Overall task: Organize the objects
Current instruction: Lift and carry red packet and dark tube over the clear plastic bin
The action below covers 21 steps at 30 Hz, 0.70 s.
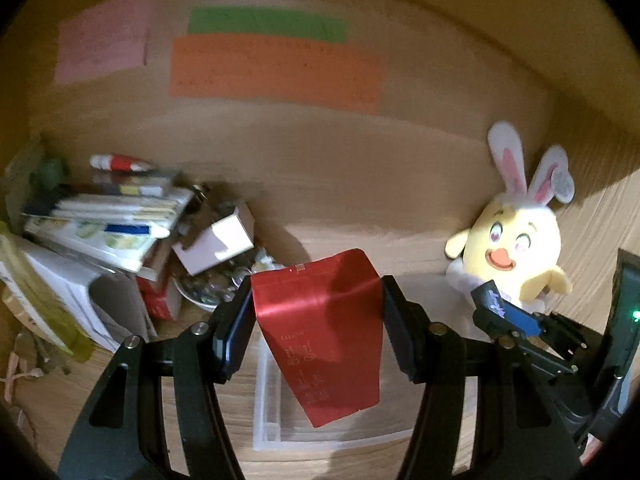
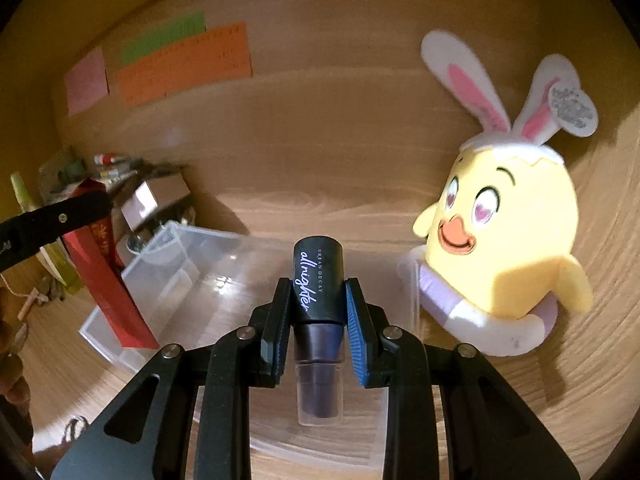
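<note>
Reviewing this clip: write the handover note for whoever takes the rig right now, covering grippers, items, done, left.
Left gripper: shut on red pouch, held above clear bin.
Right gripper: shut on dark spray bottle, also over the bin.
Yellow chick plush sits right of the bin; cluttered pile lies left.
Done: both items picked up.
Left: probably set both into the bin, then sort the pile.

Dim warm light, hard shadows, motion blur, fisheye bending, dark vignetted corners.
</note>
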Each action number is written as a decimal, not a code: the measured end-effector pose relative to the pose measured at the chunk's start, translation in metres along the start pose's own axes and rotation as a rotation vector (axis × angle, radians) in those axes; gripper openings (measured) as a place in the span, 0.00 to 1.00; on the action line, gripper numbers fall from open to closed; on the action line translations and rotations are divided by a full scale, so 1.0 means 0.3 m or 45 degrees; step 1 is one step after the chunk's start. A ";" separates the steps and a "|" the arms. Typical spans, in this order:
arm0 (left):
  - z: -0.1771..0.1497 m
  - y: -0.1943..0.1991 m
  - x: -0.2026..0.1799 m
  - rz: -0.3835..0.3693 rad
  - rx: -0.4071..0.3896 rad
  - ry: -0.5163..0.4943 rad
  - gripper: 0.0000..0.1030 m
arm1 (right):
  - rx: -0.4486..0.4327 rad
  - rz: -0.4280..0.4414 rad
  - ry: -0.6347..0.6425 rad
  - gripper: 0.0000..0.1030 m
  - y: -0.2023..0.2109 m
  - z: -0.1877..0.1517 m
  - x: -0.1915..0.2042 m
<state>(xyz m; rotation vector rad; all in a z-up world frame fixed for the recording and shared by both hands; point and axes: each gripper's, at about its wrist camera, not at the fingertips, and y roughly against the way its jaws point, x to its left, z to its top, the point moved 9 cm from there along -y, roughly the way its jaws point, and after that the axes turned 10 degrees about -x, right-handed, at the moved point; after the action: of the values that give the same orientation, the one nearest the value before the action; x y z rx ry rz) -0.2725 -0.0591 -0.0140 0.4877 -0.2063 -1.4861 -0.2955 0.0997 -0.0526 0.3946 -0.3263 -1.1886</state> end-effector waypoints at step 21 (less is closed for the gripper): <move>-0.160 -0.165 -0.057 -0.037 0.237 -0.006 0.58 | 0.170 -0.010 0.109 0.23 -0.117 -0.131 0.046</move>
<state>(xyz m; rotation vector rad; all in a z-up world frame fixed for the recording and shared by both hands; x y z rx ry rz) -0.2982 -0.0338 -0.0753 0.6390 -0.3441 -1.5039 -0.3024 0.0805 -0.1031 0.5617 -0.3307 -1.1573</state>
